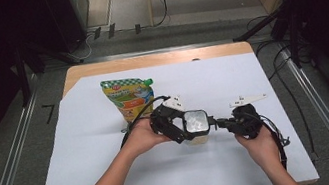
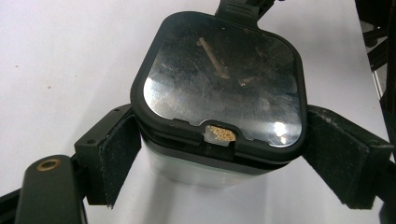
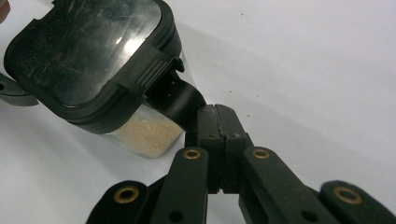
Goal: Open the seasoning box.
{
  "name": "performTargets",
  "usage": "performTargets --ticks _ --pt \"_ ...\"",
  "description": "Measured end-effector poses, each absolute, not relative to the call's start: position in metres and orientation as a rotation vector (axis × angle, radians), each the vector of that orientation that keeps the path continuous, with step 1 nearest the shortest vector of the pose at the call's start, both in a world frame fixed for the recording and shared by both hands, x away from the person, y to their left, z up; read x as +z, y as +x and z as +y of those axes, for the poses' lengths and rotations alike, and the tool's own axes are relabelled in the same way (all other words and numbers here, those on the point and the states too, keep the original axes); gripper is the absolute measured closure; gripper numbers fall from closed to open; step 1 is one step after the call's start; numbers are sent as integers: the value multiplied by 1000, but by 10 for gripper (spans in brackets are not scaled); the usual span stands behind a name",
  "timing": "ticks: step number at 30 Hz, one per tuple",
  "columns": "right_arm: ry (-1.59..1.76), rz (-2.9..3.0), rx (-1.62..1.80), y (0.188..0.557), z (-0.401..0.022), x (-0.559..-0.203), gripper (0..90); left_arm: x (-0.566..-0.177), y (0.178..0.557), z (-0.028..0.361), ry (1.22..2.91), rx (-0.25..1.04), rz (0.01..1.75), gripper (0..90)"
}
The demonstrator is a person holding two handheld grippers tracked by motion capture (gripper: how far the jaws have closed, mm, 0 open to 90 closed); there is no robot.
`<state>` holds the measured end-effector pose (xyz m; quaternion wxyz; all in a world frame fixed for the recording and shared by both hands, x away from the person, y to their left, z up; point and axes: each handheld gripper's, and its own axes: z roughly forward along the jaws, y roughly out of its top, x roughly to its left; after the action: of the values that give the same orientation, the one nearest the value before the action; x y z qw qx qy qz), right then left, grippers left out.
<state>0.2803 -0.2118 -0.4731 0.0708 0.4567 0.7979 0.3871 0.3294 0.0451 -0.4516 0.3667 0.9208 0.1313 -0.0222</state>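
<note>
The left tongs (image 1: 185, 128) sit just below the middle of the high view, their two padded jaws clamped on opposite sides of a small clear container (image 2: 205, 163) with a black-rimmed lid (image 2: 219, 79). In the left gripper view the pads (image 2: 114, 154) press against the container's walls just under the lid, one at lower left of the frame and one at lower right. The left hand (image 1: 140, 136) wraps the tool from the left, its forearm running down to the bottom edge of the high view at a slant.

The right tongs (image 1: 219, 124) come in from the right, jaws together and pinched on a black tab (image 3: 180, 100) that sticks out from the lid's edge; the right gripper view shows both jaws meeting at centre frame with the tab caught between them. The right hand (image 1: 256, 140) holds its tool from below right, wrist bent, forearm rising from the lower right edge.

The container stands on the white-covered worktop (image 1: 87, 156), with pale granules (image 3: 149, 135) in its lower part. Up and to the left of it, a green and yellow pouch (image 1: 128, 97) lies on the sheet, close behind the left hand.
</note>
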Motion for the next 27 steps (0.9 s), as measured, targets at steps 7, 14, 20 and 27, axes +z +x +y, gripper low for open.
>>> performTargets --ticks 7,14,20,27 --pt "1379 2399 1163 280 -212 -473 900 -451 329 45 2375 -57 345 158" --pt "1380 2396 1165 280 -212 -473 900 -449 329 44 2377 -53 338 158" --pt "1376 2398 1165 280 -212 -473 900 -444 327 42 2384 -28 331 158" --pt "1374 2398 1163 280 -211 -473 900 -439 326 41 2395 -4 317 158"
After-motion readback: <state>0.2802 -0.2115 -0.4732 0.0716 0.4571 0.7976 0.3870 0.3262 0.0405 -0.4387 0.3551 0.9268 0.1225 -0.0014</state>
